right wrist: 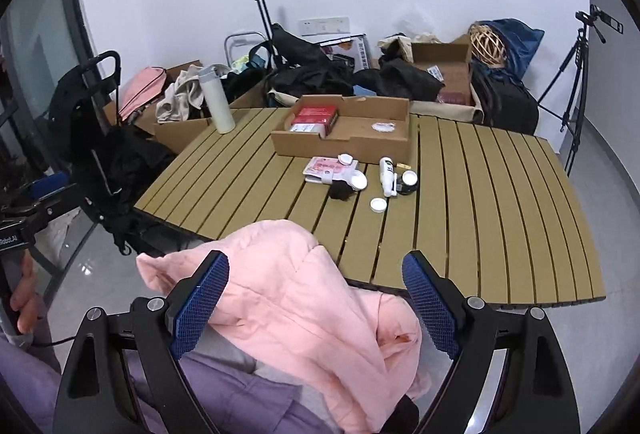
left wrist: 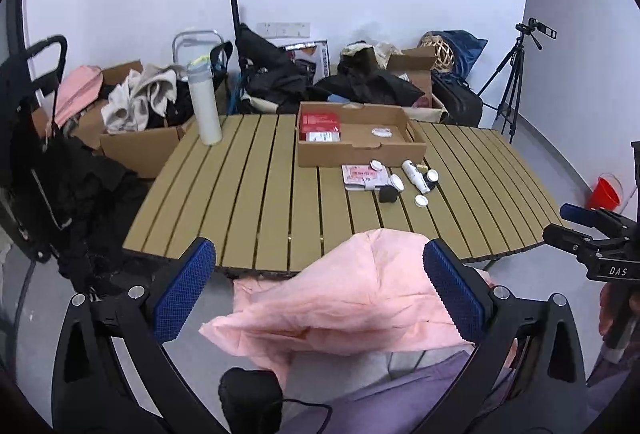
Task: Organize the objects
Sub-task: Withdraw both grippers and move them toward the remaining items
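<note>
The crumpled pale pink padded jacket (right wrist: 304, 298) is covering the near edge of the tan slatted wooden surface (left wrist: 248, 185) and running out past the bottom of the right wrist view, while print on the pink patterned flat packet (left wrist: 365, 175) is staying too small to read.

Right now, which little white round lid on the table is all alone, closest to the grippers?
The white lid lying by itself on the slats, nearest the table's front edge. The other white lids sit farther back, against the pink packet.
</note>
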The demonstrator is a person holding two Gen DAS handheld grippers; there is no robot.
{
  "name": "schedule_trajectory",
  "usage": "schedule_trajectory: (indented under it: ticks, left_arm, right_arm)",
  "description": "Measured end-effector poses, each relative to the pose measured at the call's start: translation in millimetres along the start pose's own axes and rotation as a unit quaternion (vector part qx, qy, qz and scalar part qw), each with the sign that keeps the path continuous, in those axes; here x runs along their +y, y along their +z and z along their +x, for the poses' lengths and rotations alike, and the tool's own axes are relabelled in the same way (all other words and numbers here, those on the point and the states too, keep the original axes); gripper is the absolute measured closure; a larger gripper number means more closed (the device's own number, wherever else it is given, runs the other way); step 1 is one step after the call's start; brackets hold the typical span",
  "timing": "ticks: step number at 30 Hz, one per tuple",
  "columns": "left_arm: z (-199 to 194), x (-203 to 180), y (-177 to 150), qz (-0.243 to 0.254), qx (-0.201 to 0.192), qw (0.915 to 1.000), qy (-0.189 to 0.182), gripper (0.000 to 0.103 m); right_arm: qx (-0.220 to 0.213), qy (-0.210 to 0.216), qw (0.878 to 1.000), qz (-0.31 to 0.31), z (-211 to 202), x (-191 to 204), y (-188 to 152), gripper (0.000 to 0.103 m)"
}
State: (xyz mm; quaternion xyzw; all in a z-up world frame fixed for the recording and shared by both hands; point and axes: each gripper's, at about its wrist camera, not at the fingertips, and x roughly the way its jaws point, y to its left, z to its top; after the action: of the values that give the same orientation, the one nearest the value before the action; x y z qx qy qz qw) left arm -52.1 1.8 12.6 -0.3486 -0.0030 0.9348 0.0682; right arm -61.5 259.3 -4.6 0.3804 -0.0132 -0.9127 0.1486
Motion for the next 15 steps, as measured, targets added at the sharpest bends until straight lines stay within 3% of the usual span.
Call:
schedule_trajectory:
  ticks: [8, 15]
  left_arm:
    - [41.9, -3.2, 13.3, 0.021, 0.017, 0.9992, -0.030, 0.000]
    - [145.6, -14.6, 61.1, 0.039, 0.038, 0.9971, -0.054, 0.000]
  right_arm:
    - [0.003, -0.005, 1.000, 0.014, 33.4, -17.2, 4.6, 0.012]
    - [0.034, 0.018, 0.999, -0.001, 122.2, -32.1, 35.4, 0.012]
